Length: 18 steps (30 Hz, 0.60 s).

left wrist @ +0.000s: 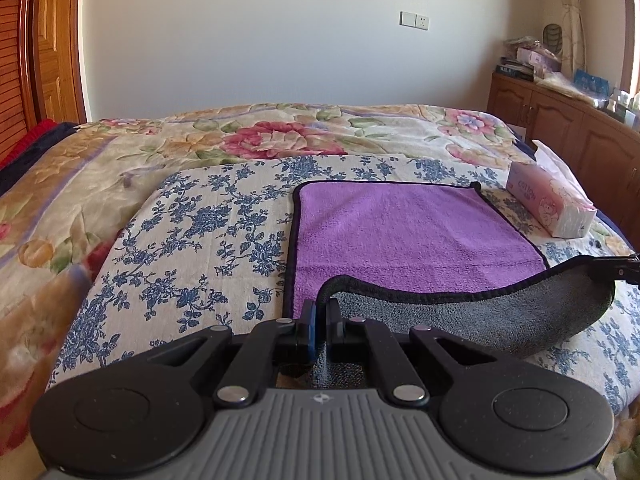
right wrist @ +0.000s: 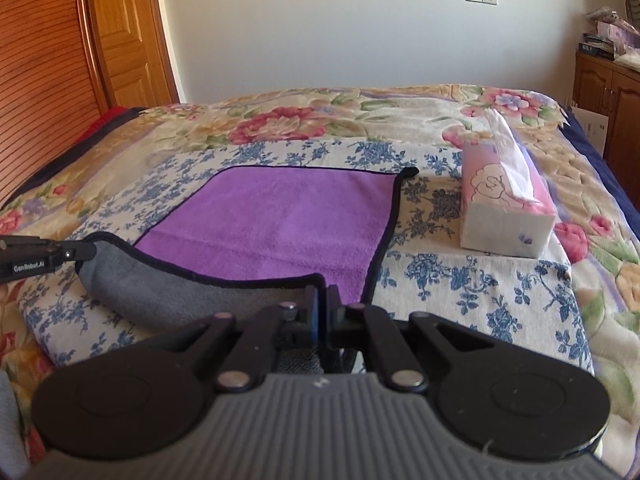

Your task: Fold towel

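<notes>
A towel, purple on top [left wrist: 404, 236] [right wrist: 276, 224] with a grey underside [left wrist: 532, 312] [right wrist: 160, 284] and a black hem, lies on a blue-flowered cloth on the bed. Its near edge is lifted and curls over, showing the grey side. My left gripper [left wrist: 320, 312] is shut on the near left corner of the towel. My right gripper [right wrist: 323, 300] is shut on the near right corner. Each gripper's tip also shows in the other's view, the right one [left wrist: 616, 268] and the left one [right wrist: 76, 254], pinching the hem.
A pink tissue box [left wrist: 548, 204] [right wrist: 504, 204] lies on the bed just right of the towel. The blue-flowered cloth [left wrist: 200, 240] sits on a floral bedspread [left wrist: 280, 136]. A wooden cabinet [left wrist: 560, 128] stands right, a wooden door [right wrist: 120, 36] left.
</notes>
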Motion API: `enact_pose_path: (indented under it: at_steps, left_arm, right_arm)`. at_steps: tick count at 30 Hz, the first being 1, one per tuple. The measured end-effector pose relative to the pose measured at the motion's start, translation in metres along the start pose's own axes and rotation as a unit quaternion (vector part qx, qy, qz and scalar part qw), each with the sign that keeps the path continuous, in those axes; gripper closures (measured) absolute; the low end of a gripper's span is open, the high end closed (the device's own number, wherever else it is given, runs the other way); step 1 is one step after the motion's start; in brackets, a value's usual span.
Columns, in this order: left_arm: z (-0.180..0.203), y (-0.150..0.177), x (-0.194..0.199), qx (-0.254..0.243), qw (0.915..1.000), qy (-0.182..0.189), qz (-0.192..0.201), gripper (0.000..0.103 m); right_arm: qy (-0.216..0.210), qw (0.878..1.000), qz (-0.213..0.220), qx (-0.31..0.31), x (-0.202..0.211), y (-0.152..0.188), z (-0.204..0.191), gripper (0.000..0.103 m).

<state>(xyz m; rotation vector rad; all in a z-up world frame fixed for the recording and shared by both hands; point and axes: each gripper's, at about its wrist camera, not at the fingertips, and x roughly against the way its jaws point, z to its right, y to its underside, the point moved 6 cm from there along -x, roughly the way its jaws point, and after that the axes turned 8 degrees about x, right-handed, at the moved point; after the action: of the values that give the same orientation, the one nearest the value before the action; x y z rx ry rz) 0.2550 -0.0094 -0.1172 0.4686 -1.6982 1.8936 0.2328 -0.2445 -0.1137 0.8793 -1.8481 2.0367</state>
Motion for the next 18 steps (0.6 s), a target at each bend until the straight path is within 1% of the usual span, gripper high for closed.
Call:
enact_pose_path:
  at_steps: [6, 18]
  left_arm:
    - [0.001, -0.004, -0.006, -0.003, 1.0, 0.0, 0.003, 0.098]
    - [0.006, -0.012, -0.017, -0.006, 0.9999, -0.004, 0.011, 0.098]
  right_arm:
    - [0.002, 1.0, -0.005, 0.003, -0.01, 0.001, 0.004, 0.099]
    - [0.005, 1.0, 0.006, 0.006, -0.019, -0.007, 0.009, 0.099]
